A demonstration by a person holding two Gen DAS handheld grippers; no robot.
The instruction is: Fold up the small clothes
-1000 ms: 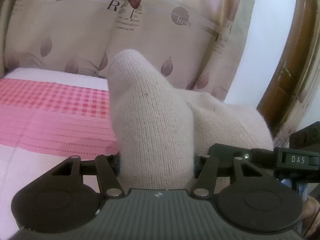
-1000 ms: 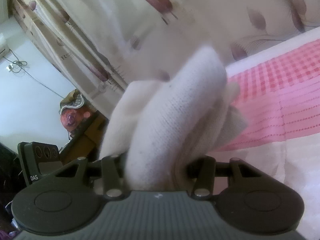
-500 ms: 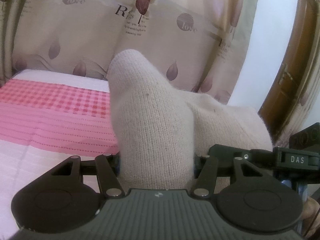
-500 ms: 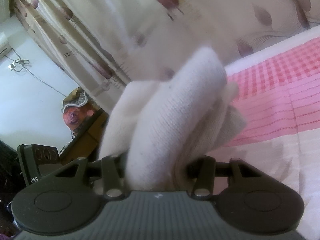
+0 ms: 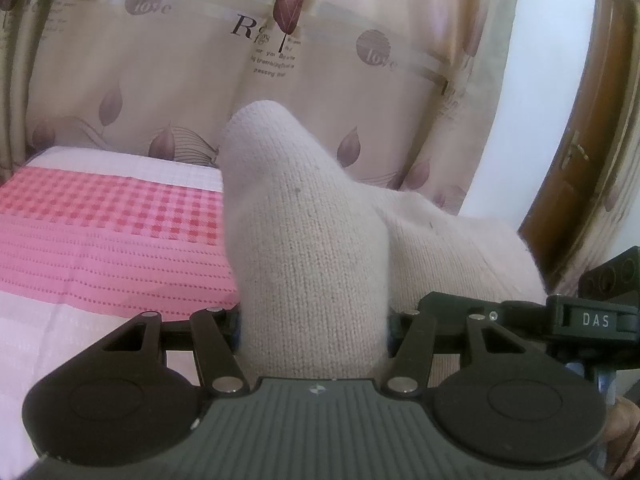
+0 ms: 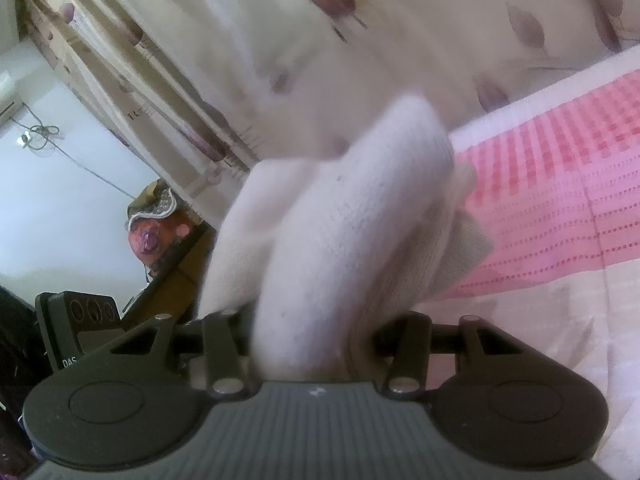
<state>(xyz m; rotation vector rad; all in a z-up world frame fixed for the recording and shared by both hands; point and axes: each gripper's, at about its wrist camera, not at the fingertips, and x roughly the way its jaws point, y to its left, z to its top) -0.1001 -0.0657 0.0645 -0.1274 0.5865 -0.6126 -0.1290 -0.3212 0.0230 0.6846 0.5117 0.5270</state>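
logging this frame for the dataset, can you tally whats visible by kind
Cream knitted garment, held up between both tools: 1
Black two-finger tools: 2, left tool and right tool, each shut on the garment
Pink checked bed cover: 1
Beige leaf-print curtain: 1
Brown wooden door: 1
Total: 6

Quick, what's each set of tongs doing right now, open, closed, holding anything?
Left tongs: closed on the beige knit garment.
Right tongs: closed on the same garment, bunched up.
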